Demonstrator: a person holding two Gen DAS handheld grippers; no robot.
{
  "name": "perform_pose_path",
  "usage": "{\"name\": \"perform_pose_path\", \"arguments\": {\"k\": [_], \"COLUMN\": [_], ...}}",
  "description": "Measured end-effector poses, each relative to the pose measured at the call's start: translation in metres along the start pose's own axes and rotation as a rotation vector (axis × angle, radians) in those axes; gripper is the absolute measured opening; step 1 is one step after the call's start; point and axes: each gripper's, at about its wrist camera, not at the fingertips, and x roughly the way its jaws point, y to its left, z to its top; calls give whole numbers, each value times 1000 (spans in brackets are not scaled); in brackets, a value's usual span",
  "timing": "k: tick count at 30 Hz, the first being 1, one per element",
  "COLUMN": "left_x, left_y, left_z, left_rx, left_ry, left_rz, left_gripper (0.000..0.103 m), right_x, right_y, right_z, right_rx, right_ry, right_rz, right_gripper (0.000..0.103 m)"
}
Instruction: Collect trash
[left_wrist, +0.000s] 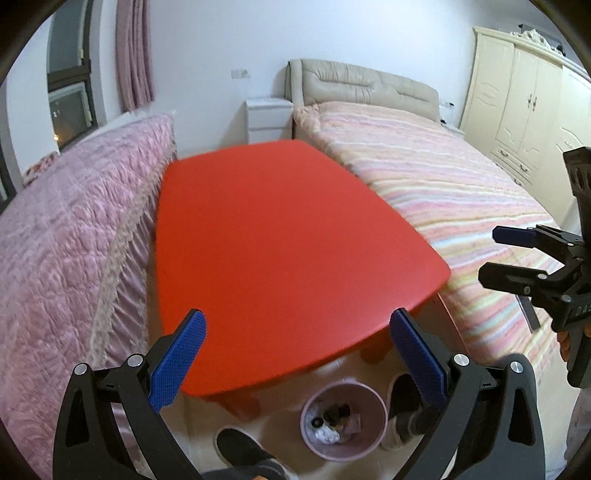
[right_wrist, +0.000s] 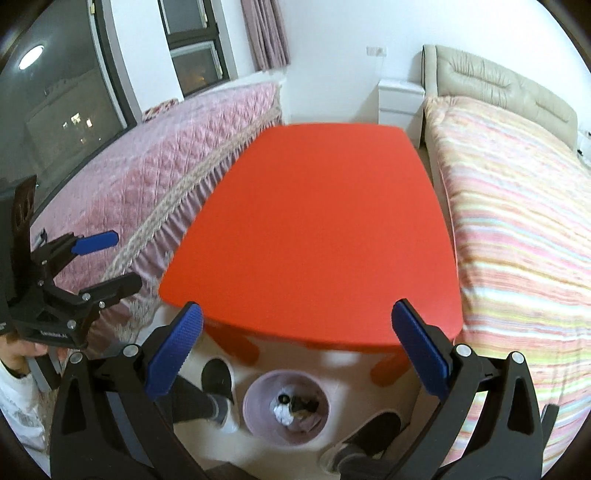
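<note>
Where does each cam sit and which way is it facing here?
Left wrist: on the left tongs, angled down over the red table; open blue pads, right tongs at right, shoes below.
Right wrist: on the right tongs, same downward angle; left tongs at left.
Shared: table, pink bin with trash on the floor, both beds.

A red table (right_wrist: 314, 229) stands between two beds (right_wrist: 517, 229).

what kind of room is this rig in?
A bedroom, almost certainly: a bed with a padded headboard, a white nightstand and a cream wardrobe. A red table stands by the bed, a pink trash bin on the floor below.
</note>
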Motion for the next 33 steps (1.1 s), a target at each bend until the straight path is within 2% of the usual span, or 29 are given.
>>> {"name": "perform_pose_path", "arguments": {"k": [10,16,21,33], "left_x": [-11,-12,-10,-10], "left_y": [16,20,20,22], "left_z": [29,36,36,33], "left_rx": [-60,-80,-84,-110], "left_ry": [-79,-83,-71,-73], "left_rz": [34,88,59,83], "left_gripper": [96,96,96,97], "right_x": [-9,-13,-11,-4], "right_y": [5,7,7,8], "right_z": [29,37,36,36], "right_rx": [-16,-22,-22,-26], "right_ry": [-78,-105,-104,-82], "right_rz": [-8,-4,3,11], "right_gripper": [100,100,100,100]}}
